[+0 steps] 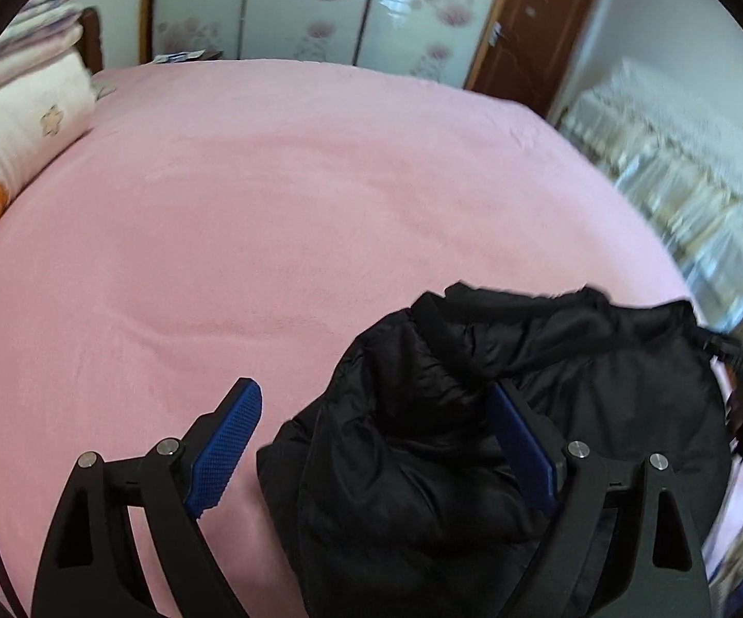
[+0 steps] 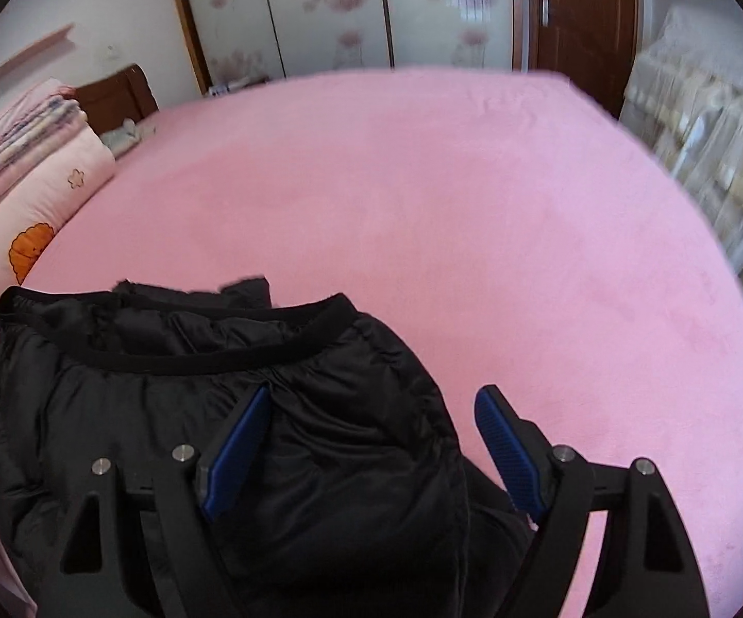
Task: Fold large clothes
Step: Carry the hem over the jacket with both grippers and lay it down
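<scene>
Padded black trousers (image 2: pixel 248 412) lie bunched at the near edge of the pink bed (image 2: pixel 474 206), both the left gripper (image 1: pixel 376 443) and right gripper (image 2: pixel 371 443) spread wide around them, so each should pinch a waistband corner and draw the cloth flat first.

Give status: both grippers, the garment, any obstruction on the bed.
Left hand-held gripper open, right hand-held gripper open, black padded garment bunched between the fingers of each. Garment lies crumpled on pink bed. Folded bedding far corner, not obstructing.
</scene>
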The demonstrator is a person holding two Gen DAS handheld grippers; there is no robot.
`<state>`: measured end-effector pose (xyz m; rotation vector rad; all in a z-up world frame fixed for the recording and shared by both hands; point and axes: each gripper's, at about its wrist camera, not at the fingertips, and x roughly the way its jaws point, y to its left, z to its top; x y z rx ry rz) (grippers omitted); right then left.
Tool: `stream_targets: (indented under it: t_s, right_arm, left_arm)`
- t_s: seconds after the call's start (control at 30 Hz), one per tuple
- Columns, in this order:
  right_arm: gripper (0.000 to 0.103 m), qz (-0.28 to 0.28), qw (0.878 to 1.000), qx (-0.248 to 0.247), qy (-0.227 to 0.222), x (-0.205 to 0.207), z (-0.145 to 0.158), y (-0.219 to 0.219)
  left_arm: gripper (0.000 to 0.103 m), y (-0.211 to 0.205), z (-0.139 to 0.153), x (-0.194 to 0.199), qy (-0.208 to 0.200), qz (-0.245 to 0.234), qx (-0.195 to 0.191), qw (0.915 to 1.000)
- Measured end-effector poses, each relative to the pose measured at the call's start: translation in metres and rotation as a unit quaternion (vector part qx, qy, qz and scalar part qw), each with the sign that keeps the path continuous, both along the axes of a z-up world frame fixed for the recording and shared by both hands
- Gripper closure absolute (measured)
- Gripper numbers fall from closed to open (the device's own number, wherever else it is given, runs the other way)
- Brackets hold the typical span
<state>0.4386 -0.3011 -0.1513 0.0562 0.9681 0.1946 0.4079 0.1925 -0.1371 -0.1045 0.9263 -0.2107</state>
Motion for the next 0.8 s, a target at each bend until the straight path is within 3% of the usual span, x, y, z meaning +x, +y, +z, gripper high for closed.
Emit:
stream_targets:
  t_s: [0.07, 0.1, 0.13, 0.17, 0.3, 0.37, 0.43, 0.53, 0.63, 0.8]
  right_arm:
    - [0.028, 0.000, 0.999, 0.037, 0.031, 0.008, -0.011, -0.005]
    - [0.058, -0.002, 0.997, 0.064, 0.049, 0.012, -0.016, -0.008]
    - [0.091, -0.004, 0.994, 0.090, 0.067, 0.014, -0.023, -0.010]
    - [0.092, -0.001, 0.992, 0.101, 0.079, 0.015, -0.027, -0.010]
    - [0.097, 0.004, 0.999, 0.029, 0.029, 0.005, -0.019, 0.006]
    - [0.097, -0.022, 0.999, 0.030, -0.009, -0.001, -0.006, 0.002]
    - [0.097, -0.064, 0.997, 0.041, -0.023, -0.001, -0.002, -0.010]
    - [0.097, -0.094, 0.995, 0.042, -0.003, 0.005, -0.018, -0.016]
    - [0.097, -0.095, 0.995, 0.011, 0.004, 0.009, -0.037, -0.004]
    - [0.096, -0.114, 0.993, 0.020, 0.021, 0.014, -0.064, -0.005]
  left_arm:
    - [0.020, -0.009, -0.009, 0.010, 0.009, -0.012, 0.006, 0.9999]
    - [0.030, -0.013, -0.014, 0.013, 0.011, -0.019, 0.005, 0.9997]
    - [0.068, -0.020, -0.017, 0.017, 0.013, -0.029, 0.017, 0.9994]
    - [0.091, -0.026, -0.019, 0.021, 0.017, -0.030, 0.039, 0.9987]
    - [0.096, -0.054, -0.014, 0.025, -0.012, 0.003, 0.131, 0.9914]
    - [0.096, -0.057, -0.007, 0.028, -0.030, 0.034, 0.128, 0.9907]
    - [0.096, -0.048, -0.011, 0.033, -0.017, 0.065, 0.114, 0.9912]
    - [0.095, -0.041, -0.034, 0.044, 0.021, 0.098, 0.107, 0.9892]
    - [0.095, -0.047, -0.055, 0.046, 0.027, 0.102, 0.132, 0.9857]
    - [0.094, -0.045, -0.082, 0.053, 0.040, 0.116, 0.137, 0.9830]
